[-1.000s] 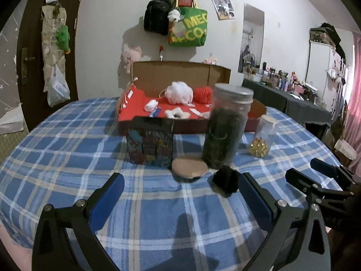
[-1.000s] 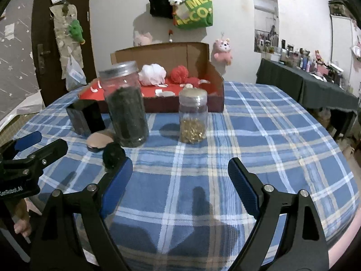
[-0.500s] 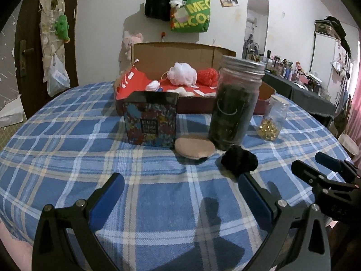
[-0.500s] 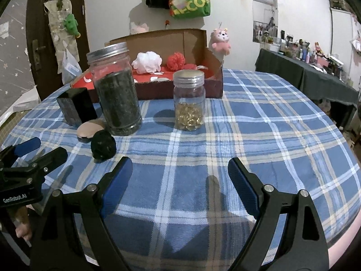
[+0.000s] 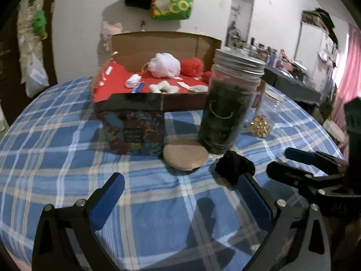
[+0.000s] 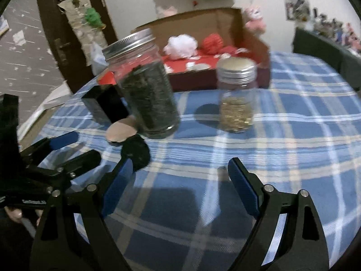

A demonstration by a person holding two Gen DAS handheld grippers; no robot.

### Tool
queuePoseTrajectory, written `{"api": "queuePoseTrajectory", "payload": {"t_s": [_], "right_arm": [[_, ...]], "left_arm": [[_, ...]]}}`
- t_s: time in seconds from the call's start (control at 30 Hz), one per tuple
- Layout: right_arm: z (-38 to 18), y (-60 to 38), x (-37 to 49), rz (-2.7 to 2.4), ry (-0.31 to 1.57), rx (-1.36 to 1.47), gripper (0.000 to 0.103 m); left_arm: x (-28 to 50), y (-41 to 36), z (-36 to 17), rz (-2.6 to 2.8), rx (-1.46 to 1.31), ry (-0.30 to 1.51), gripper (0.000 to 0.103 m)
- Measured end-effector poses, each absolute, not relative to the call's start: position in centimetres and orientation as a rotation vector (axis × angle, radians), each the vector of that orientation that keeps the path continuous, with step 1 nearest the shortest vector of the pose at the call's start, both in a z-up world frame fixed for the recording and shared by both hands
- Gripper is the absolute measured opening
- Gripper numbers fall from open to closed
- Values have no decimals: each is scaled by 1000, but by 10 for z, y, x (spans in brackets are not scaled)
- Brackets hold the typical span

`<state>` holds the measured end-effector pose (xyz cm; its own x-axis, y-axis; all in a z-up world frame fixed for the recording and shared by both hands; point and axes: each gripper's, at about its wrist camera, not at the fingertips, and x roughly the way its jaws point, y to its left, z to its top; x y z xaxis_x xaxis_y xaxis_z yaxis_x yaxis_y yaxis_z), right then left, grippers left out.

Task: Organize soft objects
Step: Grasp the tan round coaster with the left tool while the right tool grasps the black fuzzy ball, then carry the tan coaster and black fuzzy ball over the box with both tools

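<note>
A flat beige puff (image 5: 185,157) and a black fluffy ball (image 5: 234,168) lie on the blue plaid tablecloth (image 5: 56,158), in front of a tall jar. My left gripper (image 5: 180,180) is just short of them, its jaws wide but closing with nothing between them. The black ball touches or sits just past its right fingertip (image 5: 244,179). My right gripper (image 6: 180,164) is open over bare cloth, the black ball (image 6: 137,151) by its left fingertip and the beige puff (image 6: 120,132) beyond. Each gripper shows in the other's view: the right gripper (image 5: 291,162), the left gripper (image 6: 76,149).
A cardboard box (image 5: 167,43) with a red lining holds a white mesh puff (image 5: 165,64), a red puff (image 5: 191,65) and small white pieces. In front stand a printed tin (image 5: 135,128), a tall dark-filled jar (image 5: 227,103) and a small jar of gold bits (image 6: 237,99).
Both grippers have come forward and lower towards the jars, so the puff and black ball sit closer to the fingertips. The left jaws stand slightly narrower.
</note>
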<state>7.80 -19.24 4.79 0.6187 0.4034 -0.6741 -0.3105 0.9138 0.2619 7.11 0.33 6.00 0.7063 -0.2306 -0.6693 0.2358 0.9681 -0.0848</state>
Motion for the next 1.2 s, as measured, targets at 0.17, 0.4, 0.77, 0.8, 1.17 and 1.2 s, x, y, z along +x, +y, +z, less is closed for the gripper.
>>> {"api": "queuePoseTrajectory", "payload": {"t_s": [0.17, 0.4, 0.77, 0.8, 1.17, 1.2], "right_arm": [[41, -190, 98, 539, 880, 184, 87], [41, -181, 115, 668, 919, 217, 76], [35, -172, 111, 772, 936, 214, 22], [37, -174, 109, 768, 927, 215, 22], [57, -202, 98, 664, 856, 240, 21], [58, -203, 97, 656, 853, 237, 21]], "left_arm": [[89, 2, 58, -289, 36, 786, 85], [108, 4, 50, -363, -26, 855, 67], [113, -10, 46, -389, 10, 872, 37], [113, -9, 46, -388, 10, 871, 35], [96, -7, 64, -402, -1, 831, 34], [94, -7, 66, -405, -1, 827, 34]]}}
